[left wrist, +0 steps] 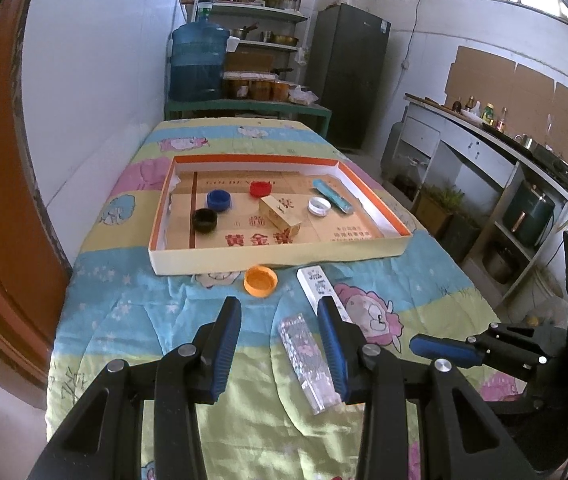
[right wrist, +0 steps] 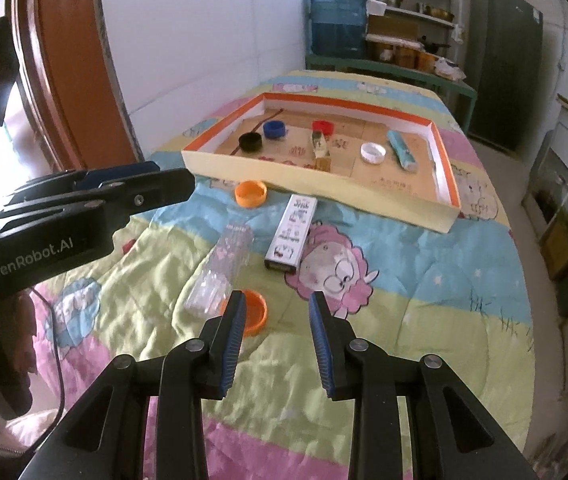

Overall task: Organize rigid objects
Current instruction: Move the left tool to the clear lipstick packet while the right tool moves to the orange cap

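Note:
An orange-rimmed shallow cardboard tray [left wrist: 284, 254] [right wrist: 323, 190] lies on the bed and holds blue, black, red and white caps, a tan box [left wrist: 280, 216] and a teal pack [left wrist: 331, 196]. In front of it lie an orange cap [left wrist: 260, 280] [right wrist: 250, 194], a white printed box [left wrist: 319, 286] [right wrist: 293, 232] and a clear plastic box [left wrist: 309, 364] [right wrist: 224, 270]. A second orange cap [right wrist: 258, 314] lies by my right gripper's left finger. My left gripper [left wrist: 280, 318] is open and empty above the clear box. My right gripper [right wrist: 278, 312] is open and empty.
The bed has a cartoon quilt [right wrist: 423, 280]. A white wall and brown door frame [left wrist: 0, 200] run along the left. A water jug [left wrist: 198, 64], shelves and a dark fridge [left wrist: 347, 76] stand beyond the bed. A counter [left wrist: 483, 152] runs on the right.

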Demonstrator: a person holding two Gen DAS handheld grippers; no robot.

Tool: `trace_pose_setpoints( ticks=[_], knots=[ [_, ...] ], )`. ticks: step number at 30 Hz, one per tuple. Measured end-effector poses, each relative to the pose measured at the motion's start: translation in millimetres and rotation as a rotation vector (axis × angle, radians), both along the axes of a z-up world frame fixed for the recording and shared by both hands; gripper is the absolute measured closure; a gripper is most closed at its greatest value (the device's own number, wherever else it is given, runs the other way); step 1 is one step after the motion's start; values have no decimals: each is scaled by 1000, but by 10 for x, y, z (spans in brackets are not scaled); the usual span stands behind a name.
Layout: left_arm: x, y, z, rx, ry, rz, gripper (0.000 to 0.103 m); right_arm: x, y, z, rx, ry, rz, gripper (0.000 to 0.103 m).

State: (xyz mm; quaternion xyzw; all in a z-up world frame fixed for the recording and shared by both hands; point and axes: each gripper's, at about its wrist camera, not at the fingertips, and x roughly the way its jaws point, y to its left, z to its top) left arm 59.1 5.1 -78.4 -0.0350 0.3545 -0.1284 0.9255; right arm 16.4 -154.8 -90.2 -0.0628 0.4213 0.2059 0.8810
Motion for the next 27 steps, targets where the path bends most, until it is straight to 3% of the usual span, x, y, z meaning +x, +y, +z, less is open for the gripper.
trace_pose_setpoints(
  ticks=[13,27],
  knots=[
    [-18,31,-155,-16,42,6,63,-101,35,-269,-26,50,36,69],
    [60,41,-223,-24,67,1,63,30,249,-346,-72,9,82,69]
  ],
)
